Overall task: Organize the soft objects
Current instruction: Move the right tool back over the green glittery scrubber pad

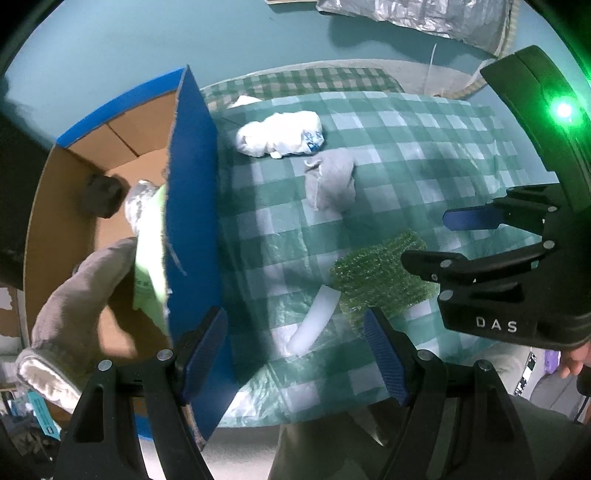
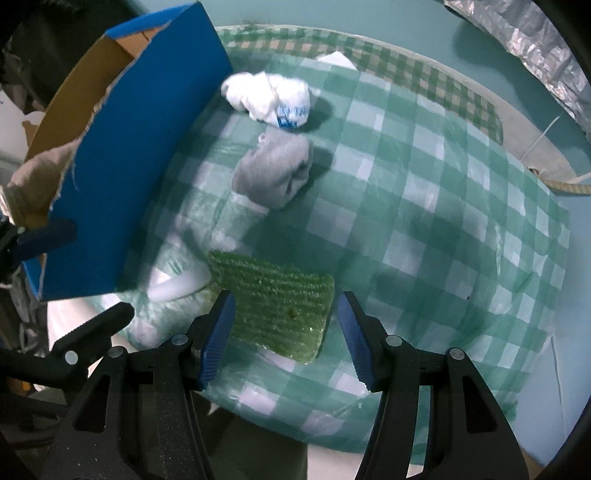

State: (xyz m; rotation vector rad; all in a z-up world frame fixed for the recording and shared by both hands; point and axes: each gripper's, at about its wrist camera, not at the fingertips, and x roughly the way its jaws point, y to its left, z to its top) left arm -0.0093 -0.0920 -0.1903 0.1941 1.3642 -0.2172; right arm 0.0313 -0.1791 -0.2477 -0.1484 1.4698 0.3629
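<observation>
My right gripper points down, open, over a green knitted scrub pad that lies flat on the checked cloth; the pads do not touch it. My left gripper is open and holds nothing, its left finger close to the blue wall of the cardboard box. Inside the box lie a grey mitt, a pale green item and a dark lump. A crumpled white plastic bag and a grey sock lie further back on the cloth. The left wrist view shows the right gripper beside the green pad.
A white tube-like piece lies under the clear film beside the green pad. A silver foil sheet lies at the far edge on the teal surface. The person's trousers fill the near edge.
</observation>
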